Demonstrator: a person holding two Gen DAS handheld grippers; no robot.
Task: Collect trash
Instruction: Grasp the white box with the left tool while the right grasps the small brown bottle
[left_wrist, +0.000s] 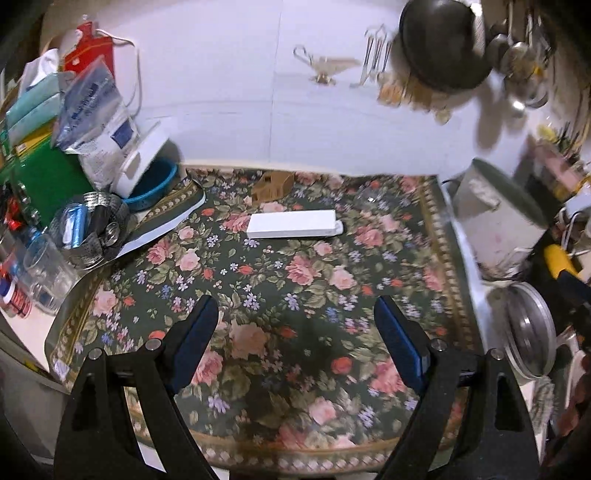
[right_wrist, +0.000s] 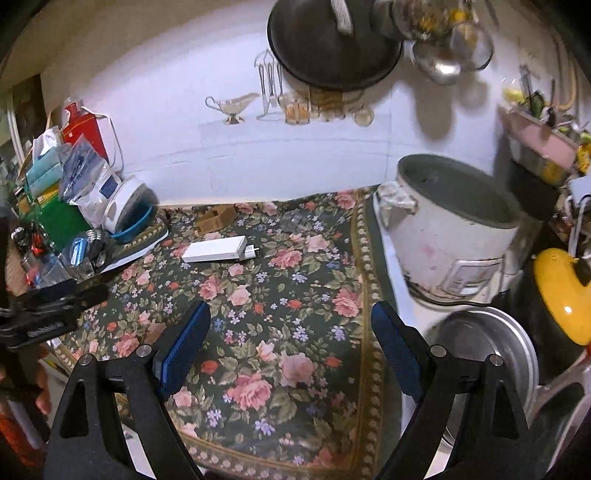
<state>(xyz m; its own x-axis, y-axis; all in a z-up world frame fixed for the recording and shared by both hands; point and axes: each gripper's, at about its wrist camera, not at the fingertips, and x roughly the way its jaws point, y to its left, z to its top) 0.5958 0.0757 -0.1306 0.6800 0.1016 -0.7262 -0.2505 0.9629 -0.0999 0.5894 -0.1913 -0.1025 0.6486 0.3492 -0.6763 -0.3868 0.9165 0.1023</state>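
Both the left gripper (left_wrist: 295, 314) and right gripper (right_wrist: 291, 319) hover wide and empty above the floral worktop (left_wrist: 295, 280), likely ready for trash, where a white box (left_wrist: 293, 224) lies flat, well ahead of them.

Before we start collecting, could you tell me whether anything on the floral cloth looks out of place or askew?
Yes: the cloth's far-left corner is folded back, showing its white underside. A white box with one end flap open and a small brown cardboard piece lie loose near the wall, likely trash. Both claws are open and empty.
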